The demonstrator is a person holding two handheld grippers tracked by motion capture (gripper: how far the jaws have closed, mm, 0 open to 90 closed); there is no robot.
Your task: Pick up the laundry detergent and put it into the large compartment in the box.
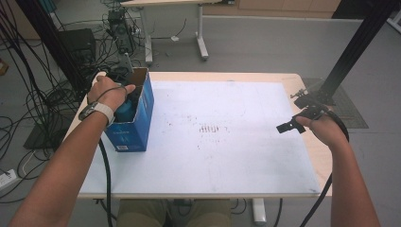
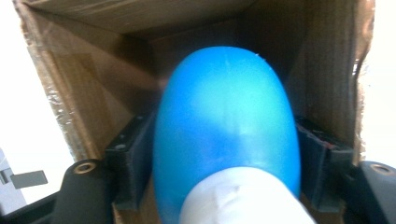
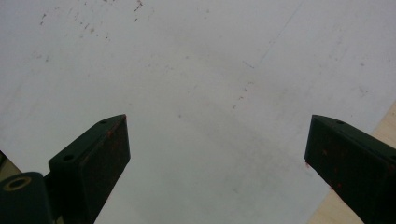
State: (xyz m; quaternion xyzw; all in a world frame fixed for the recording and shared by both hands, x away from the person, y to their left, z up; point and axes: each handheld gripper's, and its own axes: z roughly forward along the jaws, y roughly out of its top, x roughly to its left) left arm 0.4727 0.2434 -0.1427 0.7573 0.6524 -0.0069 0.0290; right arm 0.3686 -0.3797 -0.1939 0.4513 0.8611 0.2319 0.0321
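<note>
The blue box (image 1: 134, 124) carries white print and a label, too small to read.

White scuffed sheet (image 1: 227, 142) covers most of light wooden worktop (image 1: 309, 156), faint reddish-brown specks near sheet's middle. Grey floor (image 1: 265, 47) beyond. Tangle of black cables (image 1: 28, 109) at far left, white-legged desk (image 1: 201, 42) further back, black upright post (image 1: 354, 47) at right.

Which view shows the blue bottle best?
Left gripper view: the blue bottle sits large between the left tool's jaws, inside the cardboard box. High view gives just a sliver behind the hand.
</note>
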